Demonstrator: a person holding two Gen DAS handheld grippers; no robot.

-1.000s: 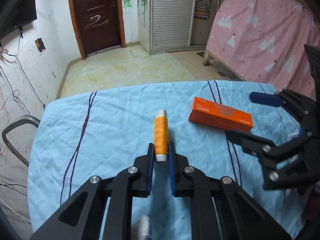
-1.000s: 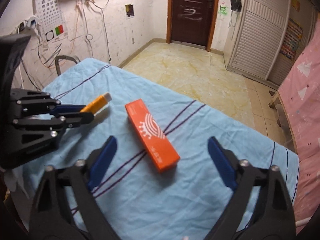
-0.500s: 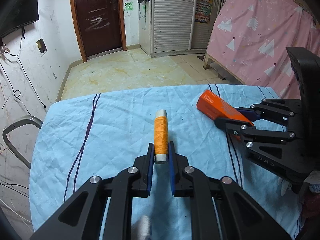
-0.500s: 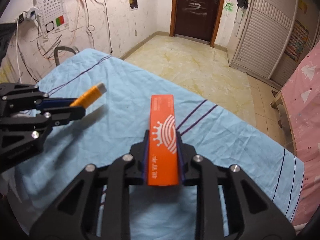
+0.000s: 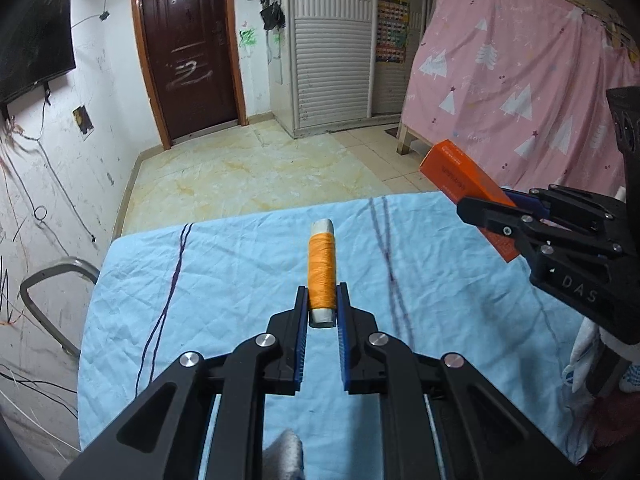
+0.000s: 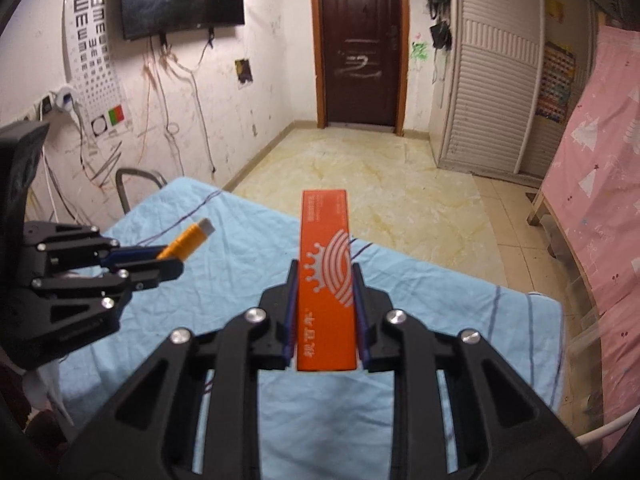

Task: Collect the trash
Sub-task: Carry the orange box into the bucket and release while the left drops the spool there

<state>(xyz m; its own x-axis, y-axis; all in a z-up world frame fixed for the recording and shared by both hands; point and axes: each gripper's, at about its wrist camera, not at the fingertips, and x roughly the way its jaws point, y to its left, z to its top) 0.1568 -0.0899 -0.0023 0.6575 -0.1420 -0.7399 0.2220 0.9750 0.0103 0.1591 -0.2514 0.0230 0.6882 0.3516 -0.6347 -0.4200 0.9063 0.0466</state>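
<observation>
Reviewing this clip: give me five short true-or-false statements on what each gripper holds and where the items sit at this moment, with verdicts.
1. The left gripper is shut on the spool of orange thread. True.
2. The orange box lies flat on the blue cloth. False: it is held up off the cloth, clamped between the right gripper's jaws.
3. The spool's far end sticks out beyond the left jaws. True.
4. The right gripper is empty. False: it is shut on the orange box.
5. The brown door at the far end of the room stands wide open. False: it is closed.
</observation>
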